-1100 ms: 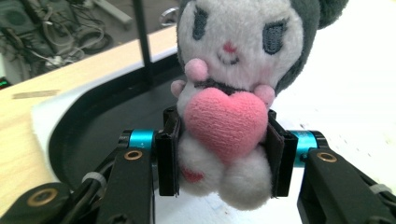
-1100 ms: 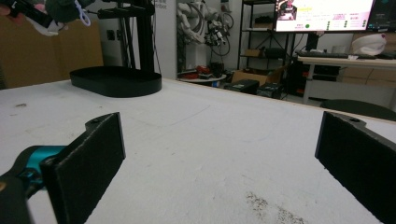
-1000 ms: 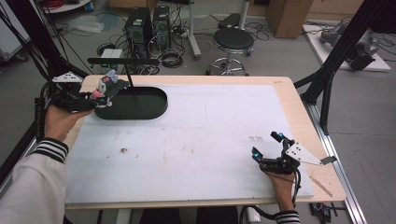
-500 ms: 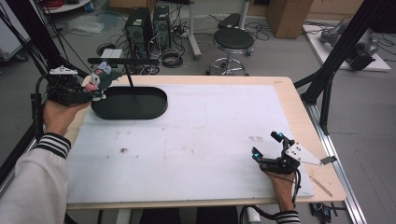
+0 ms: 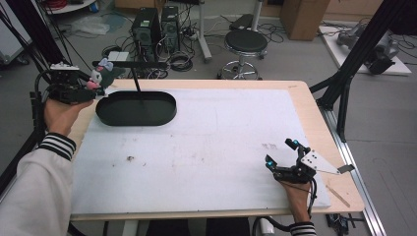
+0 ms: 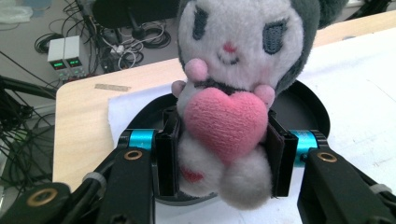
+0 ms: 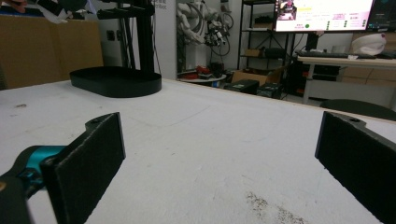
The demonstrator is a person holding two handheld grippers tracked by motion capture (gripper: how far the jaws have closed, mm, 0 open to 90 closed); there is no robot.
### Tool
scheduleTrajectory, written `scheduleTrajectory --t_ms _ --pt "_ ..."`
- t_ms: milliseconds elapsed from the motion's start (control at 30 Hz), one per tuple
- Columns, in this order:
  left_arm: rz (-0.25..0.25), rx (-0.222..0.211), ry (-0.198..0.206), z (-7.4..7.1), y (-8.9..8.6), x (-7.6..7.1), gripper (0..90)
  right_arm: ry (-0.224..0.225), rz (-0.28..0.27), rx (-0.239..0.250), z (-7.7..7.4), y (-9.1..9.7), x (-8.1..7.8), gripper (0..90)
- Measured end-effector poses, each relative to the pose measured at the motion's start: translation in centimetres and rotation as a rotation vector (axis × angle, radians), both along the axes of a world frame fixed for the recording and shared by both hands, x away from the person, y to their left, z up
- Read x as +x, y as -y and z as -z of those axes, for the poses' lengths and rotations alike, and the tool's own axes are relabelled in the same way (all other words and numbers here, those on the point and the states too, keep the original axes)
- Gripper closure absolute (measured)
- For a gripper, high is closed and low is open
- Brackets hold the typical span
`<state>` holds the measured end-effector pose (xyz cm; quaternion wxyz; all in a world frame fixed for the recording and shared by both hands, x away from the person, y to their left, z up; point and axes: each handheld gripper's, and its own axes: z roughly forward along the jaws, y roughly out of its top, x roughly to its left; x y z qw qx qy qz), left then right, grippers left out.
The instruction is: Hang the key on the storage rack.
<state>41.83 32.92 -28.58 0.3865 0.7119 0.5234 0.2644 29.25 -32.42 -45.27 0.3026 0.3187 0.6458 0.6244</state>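
A grey-and-white plush toy (image 6: 233, 88) hugging a pink heart sits clamped between the pads of my left gripper (image 6: 223, 156). In the high view that left gripper (image 5: 91, 83) is held up at the table's far left corner, with the plush toy (image 5: 102, 73) level with the horizontal bar (image 5: 130, 64) of a black stand. Below it lies the stand's black oval tray (image 5: 136, 109), which is also the tray (image 7: 116, 80) far off in the right gripper view. My right gripper (image 5: 281, 153) rests near the front right of the white mat, jaws wide apart with nothing between them.
The stand's thin post (image 5: 137, 83) rises from the tray to the bar. A white mat (image 5: 206, 142) covers most of the wooden table (image 5: 319, 128). A stool (image 5: 245, 44), computer towers (image 5: 155, 22) and cables lie on the floor beyond the far edge.
My left gripper has lifted the plush toy up and slightly left, from just over the tray's left end to the height of the stand's bar. The right gripper has stayed put.
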Motion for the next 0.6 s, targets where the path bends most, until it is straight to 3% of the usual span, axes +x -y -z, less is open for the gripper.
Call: scheduleTrajectory --t_ms 233,600 --pt "-0.029 0.004 -0.026 0.3 0.0 0.9 56.7 -0.004 0.001 0.004 0.0 0.0 0.0 0.6" --pt "-0.038 -0.022 -0.01 0.1 0.5 2.2 56.6 0.0 0.0 0.002 0.0 0.0 0.0 0.6"
